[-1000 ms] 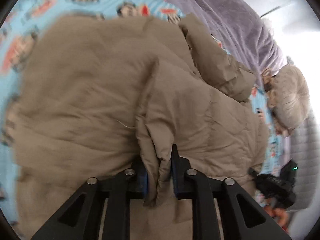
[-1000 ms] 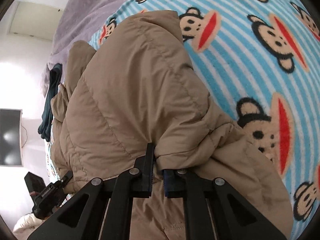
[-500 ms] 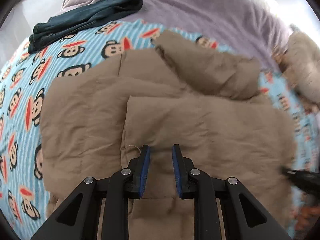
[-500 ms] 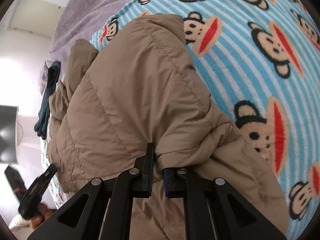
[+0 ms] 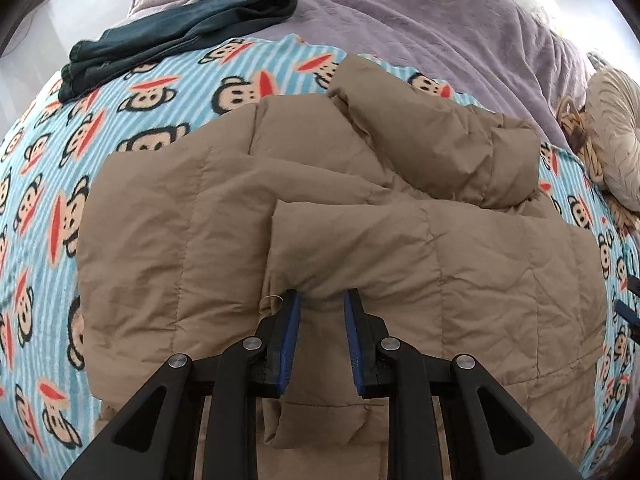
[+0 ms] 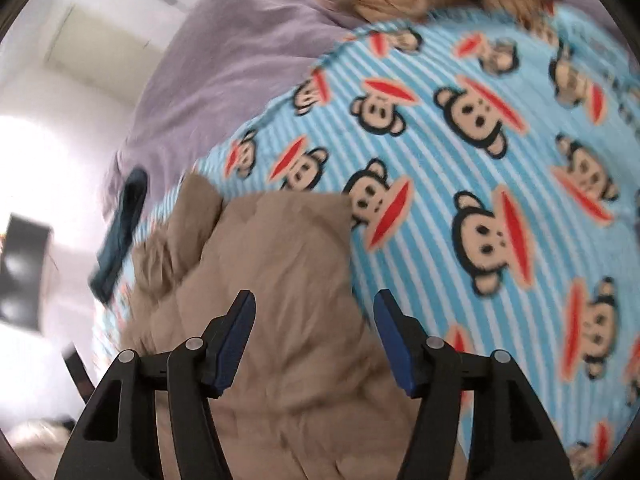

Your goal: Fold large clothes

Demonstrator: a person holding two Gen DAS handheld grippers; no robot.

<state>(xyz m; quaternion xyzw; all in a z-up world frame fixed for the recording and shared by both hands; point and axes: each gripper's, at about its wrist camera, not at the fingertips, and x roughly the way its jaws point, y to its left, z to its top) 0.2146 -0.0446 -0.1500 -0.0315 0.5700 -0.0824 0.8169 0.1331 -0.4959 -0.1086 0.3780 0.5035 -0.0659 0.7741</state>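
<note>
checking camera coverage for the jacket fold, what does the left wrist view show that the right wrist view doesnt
Only the left wrist view shows the whole spread of the tan quilted puffer jacket with its folded-over panel, and the beige ruffled cushion at the right edge. Only the right wrist view shows the dark wall-mounted screen at the left and a wide bare stretch of the blue striped monkey-print blanket. Both show the jacket, the blanket, the purple fleece cover, the folded dark teal garment, and an open gripper: left gripper, right gripper.
</note>
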